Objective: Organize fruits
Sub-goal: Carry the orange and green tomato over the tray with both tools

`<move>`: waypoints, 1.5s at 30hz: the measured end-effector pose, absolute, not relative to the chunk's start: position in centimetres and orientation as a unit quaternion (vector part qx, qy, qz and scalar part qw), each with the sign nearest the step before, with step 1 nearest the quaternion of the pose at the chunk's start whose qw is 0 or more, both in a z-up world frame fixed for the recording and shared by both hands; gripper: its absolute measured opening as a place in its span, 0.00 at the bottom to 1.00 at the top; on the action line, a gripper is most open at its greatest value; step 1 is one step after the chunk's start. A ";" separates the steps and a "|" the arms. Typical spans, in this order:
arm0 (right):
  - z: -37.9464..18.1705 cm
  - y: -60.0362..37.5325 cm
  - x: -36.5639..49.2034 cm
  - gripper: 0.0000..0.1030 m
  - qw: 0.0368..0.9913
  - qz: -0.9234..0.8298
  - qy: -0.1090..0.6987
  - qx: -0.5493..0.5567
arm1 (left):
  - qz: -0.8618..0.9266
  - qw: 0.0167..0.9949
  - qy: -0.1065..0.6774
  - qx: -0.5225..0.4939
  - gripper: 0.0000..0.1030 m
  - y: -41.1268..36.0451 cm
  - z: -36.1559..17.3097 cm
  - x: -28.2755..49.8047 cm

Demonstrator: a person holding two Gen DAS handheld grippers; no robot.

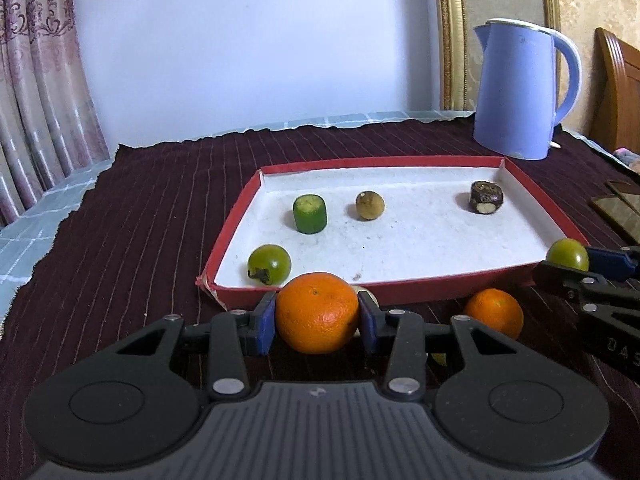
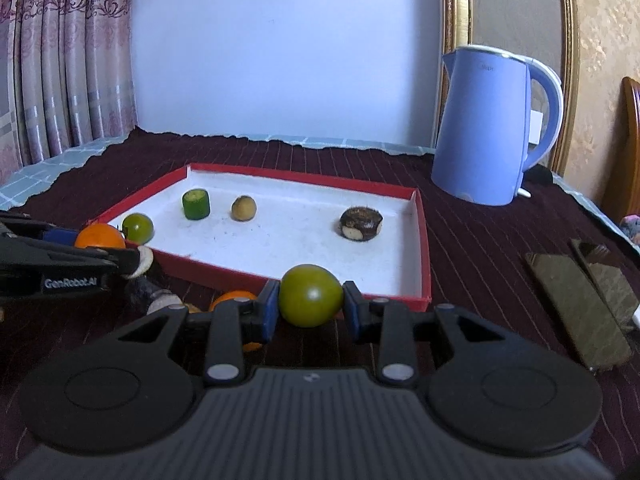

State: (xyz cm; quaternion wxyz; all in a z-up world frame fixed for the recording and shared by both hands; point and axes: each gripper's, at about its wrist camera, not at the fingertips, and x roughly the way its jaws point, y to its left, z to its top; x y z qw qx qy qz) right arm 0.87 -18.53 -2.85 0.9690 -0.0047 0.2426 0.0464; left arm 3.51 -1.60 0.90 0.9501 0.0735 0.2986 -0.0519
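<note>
My left gripper [image 1: 317, 318] is shut on an orange [image 1: 317, 312], held just in front of the red-rimmed tray [image 1: 400, 292]. My right gripper [image 2: 307, 307] is shut on a green tomato [image 2: 310, 295] before the tray's [image 2: 422, 240] near right corner. Inside the tray lie another green tomato [image 1: 269, 264], a green cucumber stub [image 1: 310, 214], a small brown round fruit [image 1: 369, 205] and a dark brown cut piece [image 1: 485, 197]. A second orange [image 1: 494, 312] rests on the cloth in front of the tray. The right gripper shows at the right edge of the left wrist view, holding its tomato [image 1: 567, 254].
A blue kettle [image 1: 520, 88] stands behind the tray's far right corner. Dark flat objects [image 2: 580, 300] lie on the maroon striped cloth [image 1: 140, 220] to the right. Pale cut pieces [image 2: 160, 300] lie left of the right gripper. Curtains hang at the far left.
</note>
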 end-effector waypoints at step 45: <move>-1.0 -17.8 5.2 0.31 0.975 0.042 0.219 0.009 | 0.000 0.953 0.286 0.103 0.39 -4.5 1.5 9.3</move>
